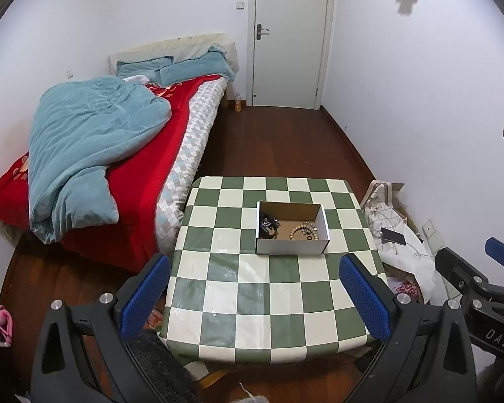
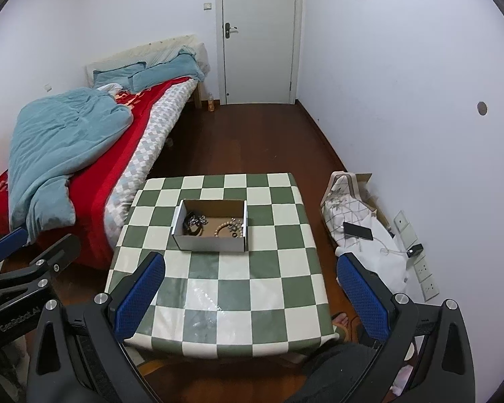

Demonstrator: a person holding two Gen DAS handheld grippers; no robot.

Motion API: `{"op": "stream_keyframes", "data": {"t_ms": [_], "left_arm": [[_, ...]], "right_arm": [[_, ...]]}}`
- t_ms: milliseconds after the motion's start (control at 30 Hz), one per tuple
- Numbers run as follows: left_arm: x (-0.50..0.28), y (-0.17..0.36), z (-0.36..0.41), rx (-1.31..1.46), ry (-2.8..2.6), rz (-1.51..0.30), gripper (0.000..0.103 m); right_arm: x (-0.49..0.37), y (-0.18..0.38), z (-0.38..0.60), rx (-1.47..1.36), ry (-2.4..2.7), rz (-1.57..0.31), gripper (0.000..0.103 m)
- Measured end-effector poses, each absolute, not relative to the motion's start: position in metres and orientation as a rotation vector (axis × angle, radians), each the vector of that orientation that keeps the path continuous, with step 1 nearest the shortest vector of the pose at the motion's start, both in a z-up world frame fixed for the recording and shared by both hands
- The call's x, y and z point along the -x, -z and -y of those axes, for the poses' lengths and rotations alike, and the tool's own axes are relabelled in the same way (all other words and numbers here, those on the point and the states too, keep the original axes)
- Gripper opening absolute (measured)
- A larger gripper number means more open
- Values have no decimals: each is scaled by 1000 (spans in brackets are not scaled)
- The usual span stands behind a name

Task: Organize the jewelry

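Cardboard box point(image 1: 292, 228) sat mid-bench point(image 1: 218, 302), holding a bead bracelet point(image 1: 304, 230) and a dark tangle point(image 1: 268, 225) too small to identify. Left gripper point(image 1: 255, 299) and right gripper point(image 2: 252, 295) hung above the near edge, fingers spread, empty.

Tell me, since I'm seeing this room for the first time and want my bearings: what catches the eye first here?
The green-and-white checkered table fills the foreground, with an open cardboard box on it holding a beaded bracelet on the right and dark jewelry on the left. Left of the table, a bed shows a bright red cover under a rumpled teal blanket. Both the left gripper and right gripper hover open near the table's front edge, holding nothing.
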State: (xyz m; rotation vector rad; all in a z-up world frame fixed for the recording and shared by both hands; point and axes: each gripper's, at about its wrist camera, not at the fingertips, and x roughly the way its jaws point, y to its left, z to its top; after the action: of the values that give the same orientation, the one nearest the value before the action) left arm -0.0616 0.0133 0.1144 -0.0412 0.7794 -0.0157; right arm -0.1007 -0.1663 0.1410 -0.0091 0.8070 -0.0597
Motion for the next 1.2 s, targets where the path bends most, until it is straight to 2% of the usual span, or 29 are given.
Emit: {"op": "stream_keyframes", "data": {"t_ms": [633, 1200], "left_arm": [[4, -105, -15, 26, -71, -816, 102], [-49, -84, -15, 7, -94, -868, 102]], "right_arm": [[40, -132, 170, 36, 102, -827, 103], [-33, -97, 173, 44, 129, -909, 103]]}}
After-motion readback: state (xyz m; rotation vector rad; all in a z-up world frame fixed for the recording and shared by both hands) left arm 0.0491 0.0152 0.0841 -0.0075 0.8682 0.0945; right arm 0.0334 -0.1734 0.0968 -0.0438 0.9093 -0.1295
